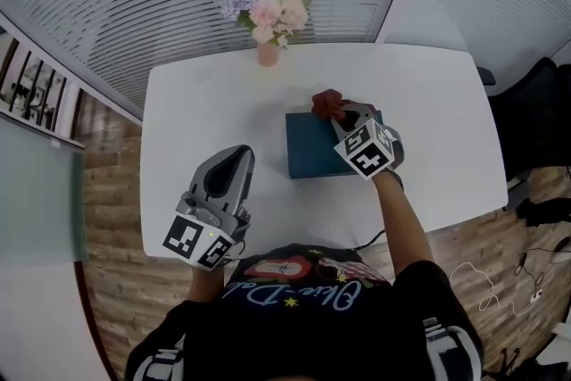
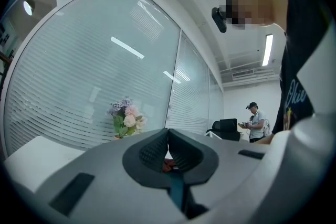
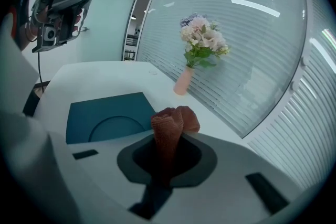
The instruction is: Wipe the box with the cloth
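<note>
A: Left claw (image 1: 235,154)?
B: Pressed together, empty, above the table's (image 1: 178,147) near edge.
A: Right claw (image 1: 343,113)?
B: Pinching the red cloth (image 1: 327,102) at the teal box's (image 1: 312,147) far corner. Probably wiping; next, sweep the cloth across the top.

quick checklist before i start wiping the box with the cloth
1. Cloth held firmly: ok, the right claw is clamped on it.
2. Cloth touching the box: cannot tell; it sits at the box's far edge.
3. Box lying flat on the table: ok.
4. Box steadied: not ok; the left claw is shut, empty and well away from the box.
5. Vase out of the wiping path: ok, it stands apart, beyond the box.
</note>
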Motion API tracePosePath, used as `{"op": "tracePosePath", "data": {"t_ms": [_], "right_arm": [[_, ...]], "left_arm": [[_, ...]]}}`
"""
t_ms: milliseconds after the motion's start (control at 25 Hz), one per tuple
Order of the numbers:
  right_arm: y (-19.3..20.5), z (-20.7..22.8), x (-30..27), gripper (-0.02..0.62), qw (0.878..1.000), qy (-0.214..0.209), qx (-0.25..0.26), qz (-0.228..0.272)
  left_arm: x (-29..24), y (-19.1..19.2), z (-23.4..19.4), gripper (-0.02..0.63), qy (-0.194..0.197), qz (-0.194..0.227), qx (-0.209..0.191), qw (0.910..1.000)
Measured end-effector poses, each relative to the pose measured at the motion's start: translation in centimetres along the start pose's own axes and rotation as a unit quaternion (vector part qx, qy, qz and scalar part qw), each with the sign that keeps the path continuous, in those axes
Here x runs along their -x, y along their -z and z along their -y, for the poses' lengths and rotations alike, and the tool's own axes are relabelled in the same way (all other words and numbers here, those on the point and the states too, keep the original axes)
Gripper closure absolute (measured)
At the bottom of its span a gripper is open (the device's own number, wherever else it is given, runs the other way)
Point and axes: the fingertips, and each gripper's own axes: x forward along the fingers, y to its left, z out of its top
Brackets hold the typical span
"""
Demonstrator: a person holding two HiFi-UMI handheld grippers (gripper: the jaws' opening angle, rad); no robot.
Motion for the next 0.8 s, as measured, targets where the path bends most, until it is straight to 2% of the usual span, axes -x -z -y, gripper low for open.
{"op": "tracePosePath", "data": {"t_ms": [800], "right_arm": [[7.0, 5.4, 3.3, 0.571, 0.994, 0.071, -0.083, -0.024]], "left_arm": [[0.5, 0.2, 0.8, 0.602, -0.009, -0.004, -0.005, 0.9999]]}}
